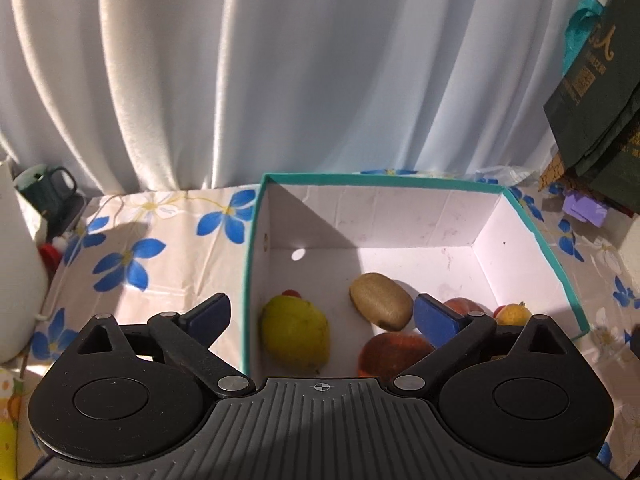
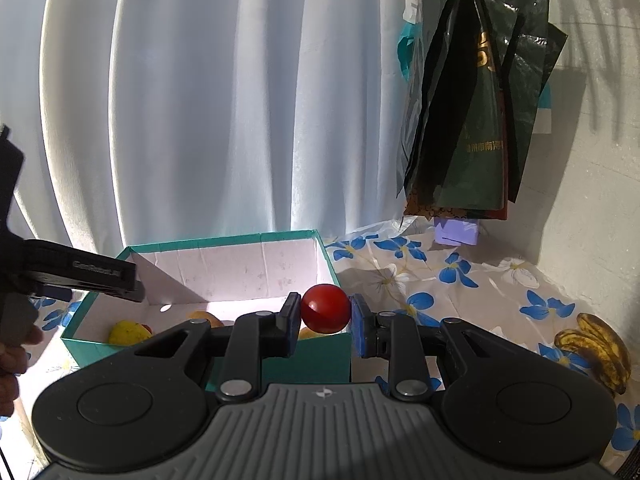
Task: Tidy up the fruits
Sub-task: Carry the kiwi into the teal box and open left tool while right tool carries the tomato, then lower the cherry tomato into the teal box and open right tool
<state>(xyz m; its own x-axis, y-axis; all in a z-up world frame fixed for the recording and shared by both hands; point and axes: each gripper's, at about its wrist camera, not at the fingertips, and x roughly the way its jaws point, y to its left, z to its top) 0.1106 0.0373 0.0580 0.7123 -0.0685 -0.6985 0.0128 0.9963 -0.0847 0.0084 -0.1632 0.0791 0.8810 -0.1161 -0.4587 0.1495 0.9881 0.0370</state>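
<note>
while the right gripper [image 2: 326, 322] is clamped on a small red tomato [image 2: 325, 309], its pads press that fruit from both sides just above the near corner of the teal box [image 2: 224, 240]. the left gripper [image 1: 320, 314] stands with its jaws spread wide and nothing between them, over the near wall of the box. inside the box, nearest that wall, lie a yellow-green pear [image 1: 296, 330] and an orange-red fruit [image 1: 394, 354]; a brown kiwi [image 1: 381, 300] lies just beyond them, mid-floor. a small yellow fruit [image 1: 514, 314] sits at the box's right wall. outside the box, to its right, a bunch of bananas [image 2: 600, 350] rests on the flowered tablecloth [image 2: 500, 292]. beyond the box hangs a pale curtain [image 1: 280, 80].
</note>
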